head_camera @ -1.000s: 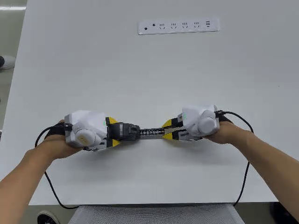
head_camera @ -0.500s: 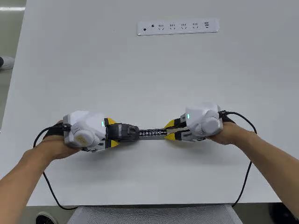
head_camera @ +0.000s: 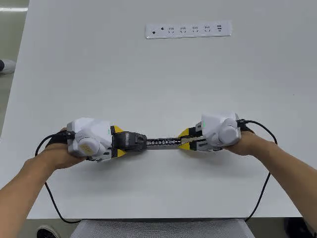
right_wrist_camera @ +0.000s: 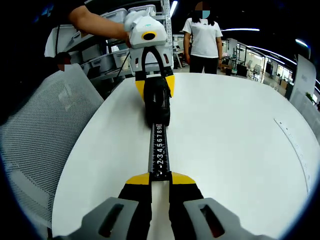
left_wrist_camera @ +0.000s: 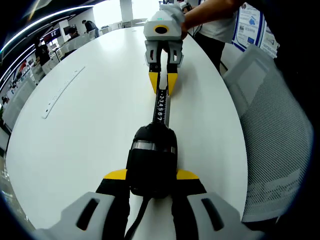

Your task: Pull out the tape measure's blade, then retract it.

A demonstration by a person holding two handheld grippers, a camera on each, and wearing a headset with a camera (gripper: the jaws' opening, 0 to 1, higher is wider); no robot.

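The left gripper (head_camera: 121,141) has its jaws closed around the black body of the tape measure (head_camera: 132,141), one yellow-tipped jaw on the far side of the case and one on the near side. In the left gripper view the case sits squarely between the two pads, touching both, with its mouth pointing away from the gripper.

From that mouth the blade (head_camera: 163,142) runs right, low over the tabletop, to the right gripper (head_camera: 184,141). There the jaws are drawn in narrow and pinch the blade's free end. In the right gripper view the printed numbers 2 to 9 can be read along the strip, and its end lies just between the yellow pads. The two grippers face each other, tip to tip, with the stretch of blade between them. All of this is near the near edge of the table, roughly at its middle from left to right.

The table (head_camera: 148,74) is plain white. A white power strip (head_camera: 188,29) lies flat near its far edge, well apart from the grippers. A black cable (head_camera: 260,193) loops from the right gripper off the near edge, and another hangs from the left. A grey mesh chair (head_camera: 163,228) stands just at the near edge.

In the right gripper view a person in a white shirt (right_wrist_camera: 202,40) stands beyond the table's end, beside shelving with grey bins (right_wrist_camera: 107,20).
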